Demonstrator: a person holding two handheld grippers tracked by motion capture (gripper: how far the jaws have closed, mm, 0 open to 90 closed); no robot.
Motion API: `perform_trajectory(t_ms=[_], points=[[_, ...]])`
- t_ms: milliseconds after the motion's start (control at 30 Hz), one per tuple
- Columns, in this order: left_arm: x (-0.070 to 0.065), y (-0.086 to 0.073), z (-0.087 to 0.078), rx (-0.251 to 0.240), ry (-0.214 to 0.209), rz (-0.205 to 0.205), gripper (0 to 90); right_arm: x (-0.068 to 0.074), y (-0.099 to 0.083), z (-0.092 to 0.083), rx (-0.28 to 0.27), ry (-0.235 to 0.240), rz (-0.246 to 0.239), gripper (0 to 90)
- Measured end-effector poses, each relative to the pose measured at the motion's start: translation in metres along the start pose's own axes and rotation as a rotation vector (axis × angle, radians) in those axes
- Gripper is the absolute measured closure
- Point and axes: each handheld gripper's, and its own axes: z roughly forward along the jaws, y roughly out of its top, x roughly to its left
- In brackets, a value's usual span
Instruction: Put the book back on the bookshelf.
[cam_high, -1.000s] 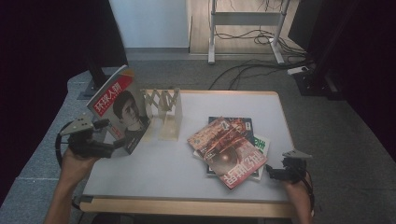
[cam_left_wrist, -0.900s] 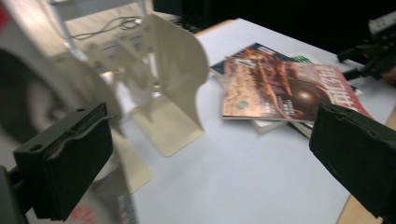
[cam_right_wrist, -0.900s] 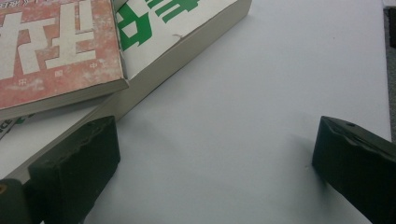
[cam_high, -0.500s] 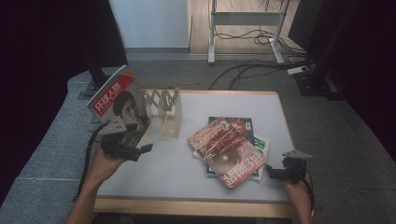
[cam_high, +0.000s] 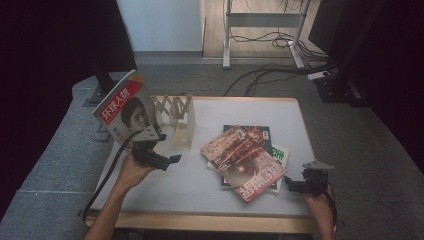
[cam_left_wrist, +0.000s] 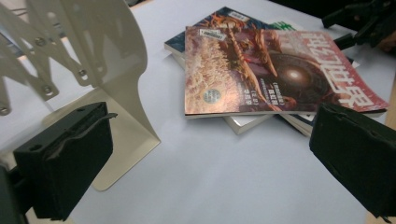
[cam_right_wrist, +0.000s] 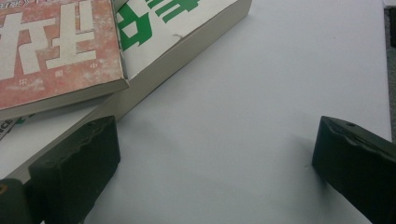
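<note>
The left gripper (cam_high: 167, 161) hovered spread beside the bookend (cam_high: 181, 125); the right gripper (cam_high: 292, 186), also spread, rested near the magazine stack (cam_high: 245, 157) at the bench's (cam_high: 200, 185) near-right corner.

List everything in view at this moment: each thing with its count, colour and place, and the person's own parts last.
Table: one, white top with a wooden edge, centre.
Bookend rack: one, cream, expanding lattice, back left of the table.
Standing magazine: one, red masthead with a portrait cover, upright left of the rack.
Stack of magazines: one stack, red-orange cover on top, dark and white-green ones beneath; exact count unclear; right of centre.
Monitor: one, dark, off the table at back left.
Cables: several, black, on the grey floor behind.
Left gripper: black, open, in front of the rack.
Right gripper: black, open, beside the stack at the table's front right.
</note>
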Motion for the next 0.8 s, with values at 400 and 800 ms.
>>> perform_trajectory(t_ms=[400,800], points=[[-0.003,0.008,0.047,0.011,-0.081,-0.004,0.0,0.001,0.000,-0.002,-0.015,0.015,-0.014,5.3],[-0.012,0.020,0.093,0.067,-0.135,0.031,0.0,0.001,-0.001,-0.006,-0.027,0.021,-0.020,0.0]])
